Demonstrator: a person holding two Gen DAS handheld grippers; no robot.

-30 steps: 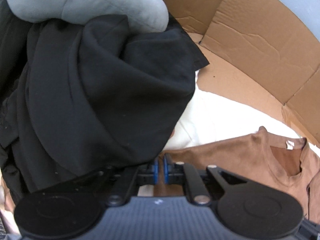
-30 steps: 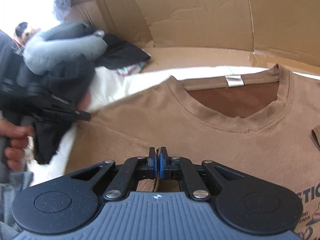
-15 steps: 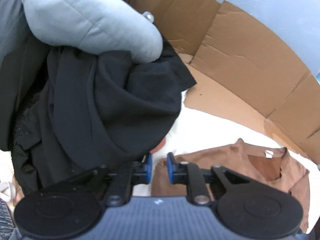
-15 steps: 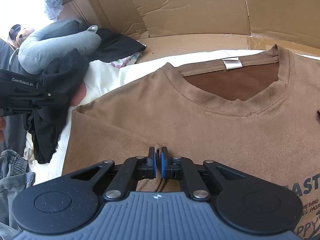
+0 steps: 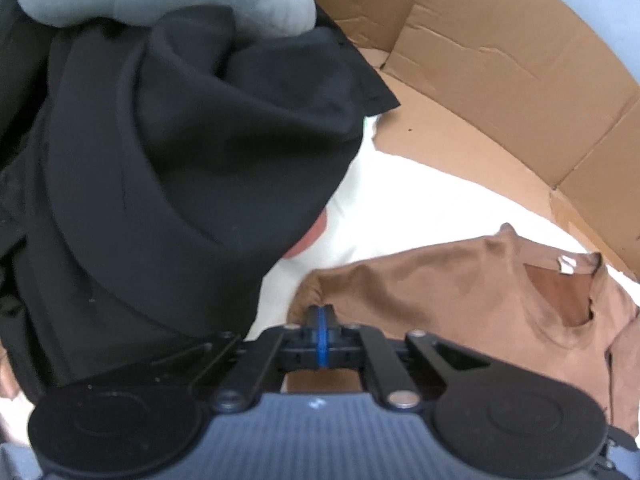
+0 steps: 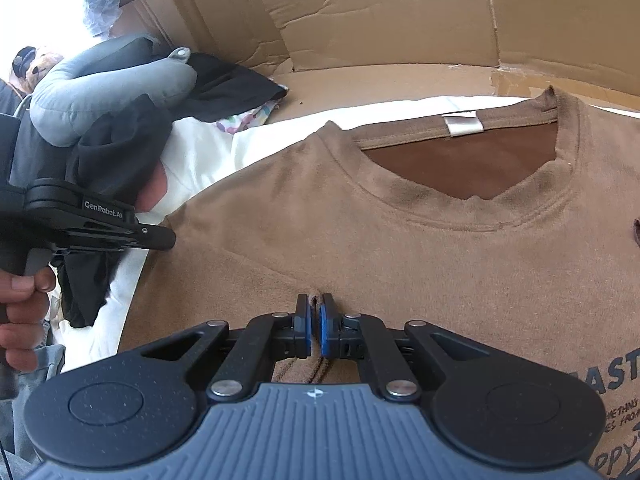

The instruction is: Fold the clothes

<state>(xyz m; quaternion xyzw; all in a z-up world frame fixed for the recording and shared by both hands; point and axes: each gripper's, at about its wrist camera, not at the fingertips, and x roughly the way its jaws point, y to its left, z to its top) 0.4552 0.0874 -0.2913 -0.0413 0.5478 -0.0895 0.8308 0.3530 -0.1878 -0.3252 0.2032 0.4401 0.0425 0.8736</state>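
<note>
Brown T-shirt flat on white sheet, collar far, cardboard wall behind. Right hand-held gripper clamped on raised pinch of shirt cloth. Left hand-held gripper pressed together at shirt's left sleeve edge, grip on cloth unclear. Black garments, grey pillow heaped left.

right gripper body: matte black linkage arms, silver rivets, ribbed grey housing
pads: blue
left gripper: black, white "GenRobot.AI" lettering
</note>
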